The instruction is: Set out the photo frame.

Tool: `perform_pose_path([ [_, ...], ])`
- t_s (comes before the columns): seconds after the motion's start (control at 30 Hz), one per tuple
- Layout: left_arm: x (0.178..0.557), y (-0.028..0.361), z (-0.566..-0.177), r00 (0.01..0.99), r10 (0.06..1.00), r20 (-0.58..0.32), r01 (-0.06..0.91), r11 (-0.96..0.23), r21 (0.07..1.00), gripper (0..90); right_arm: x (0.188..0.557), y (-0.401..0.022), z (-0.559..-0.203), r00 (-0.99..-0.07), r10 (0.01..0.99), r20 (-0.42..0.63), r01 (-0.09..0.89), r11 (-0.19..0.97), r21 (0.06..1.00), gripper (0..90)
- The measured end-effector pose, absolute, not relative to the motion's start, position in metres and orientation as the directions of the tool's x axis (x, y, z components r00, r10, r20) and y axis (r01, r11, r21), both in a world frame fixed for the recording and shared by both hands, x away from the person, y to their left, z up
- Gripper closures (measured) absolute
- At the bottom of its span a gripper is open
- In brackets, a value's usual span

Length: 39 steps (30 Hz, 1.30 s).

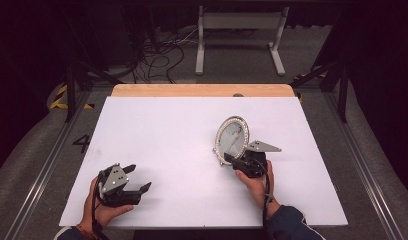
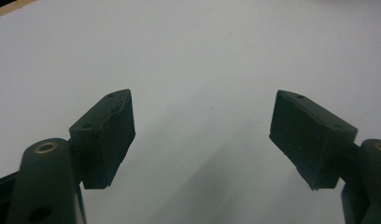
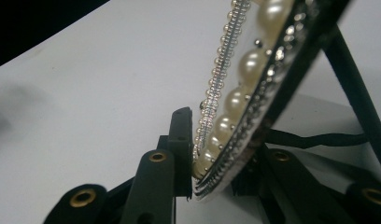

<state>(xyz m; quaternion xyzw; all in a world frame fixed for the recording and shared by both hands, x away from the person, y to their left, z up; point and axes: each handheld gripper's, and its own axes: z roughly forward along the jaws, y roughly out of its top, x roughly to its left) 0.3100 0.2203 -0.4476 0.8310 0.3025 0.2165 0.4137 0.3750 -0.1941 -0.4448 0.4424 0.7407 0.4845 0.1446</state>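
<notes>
The right gripper (image 1: 234, 161) clamps the lower rim of the oval pearl-edged picture frame (image 1: 231, 138), which stands upright right of centre on the white table (image 1: 162, 135). The left gripper (image 1: 137, 179) rests near the front-left edge, jaws wide apart, gripping nothing.

A white table top (image 1: 157, 130) with a light wooden strip (image 1: 202, 90) along its far edge sits in a dim room. Beyond it, grey floor (image 1: 232, 55) holds tangled black cables (image 1: 159, 57) and a white metal frame (image 1: 240, 22). Yellow-black tape (image 1: 59, 97) marks the left floor.
</notes>
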Motion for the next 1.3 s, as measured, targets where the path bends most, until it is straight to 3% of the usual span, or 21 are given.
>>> perform_pose_path([
  [0.53,0.319,0.203,-0.448,0.759,0.644,0.101,0.312,-0.495,0.811,21.8,0.373,-0.208,-0.443,-0.637,0.734,0.236,0.532,0.196,0.824,78.0],
  [0.7,0.320,0.199,-0.448,0.764,0.637,0.101,0.309,-0.500,0.809,21.8,0.373,-0.210,-0.446,-0.633,0.739,0.230,0.515,0.180,0.838,69.8],
  [0.9,0.317,0.198,-0.448,0.768,0.632,0.103,0.305,-0.503,0.809,21.8,0.372,-0.204,-0.447,-0.624,0.753,0.209,0.489,0.168,0.856,76.6],
  [1.3,0.317,0.197,-0.448,0.770,0.630,0.099,0.309,-0.505,0.806,21.8,0.377,-0.202,-0.448,-0.621,0.746,0.243,0.499,0.136,0.856,79.4],
])
